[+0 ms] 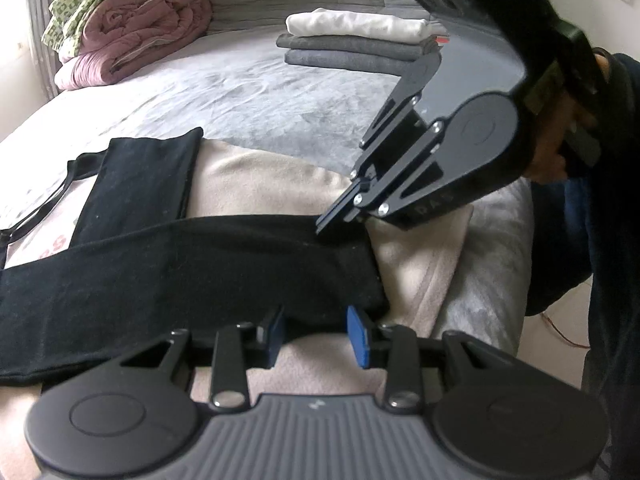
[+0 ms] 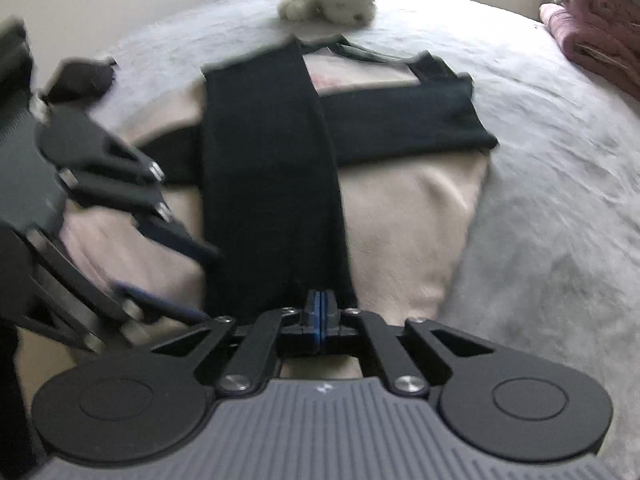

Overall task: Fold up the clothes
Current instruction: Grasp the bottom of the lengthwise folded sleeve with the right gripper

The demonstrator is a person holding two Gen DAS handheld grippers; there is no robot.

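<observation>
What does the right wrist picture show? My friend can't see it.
The right gripper, jaws together, sits at the near end of a black sleeve folded over a beige shirt on a grey bed. The left gripper is beside it.

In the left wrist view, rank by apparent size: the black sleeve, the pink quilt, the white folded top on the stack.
1. Black sleeve, largest, though it lies nearest the camera, which inflates it.
2. Pink quilt.
3. White top, smallest; it lies farthest back, so its true size is unsure.
</observation>
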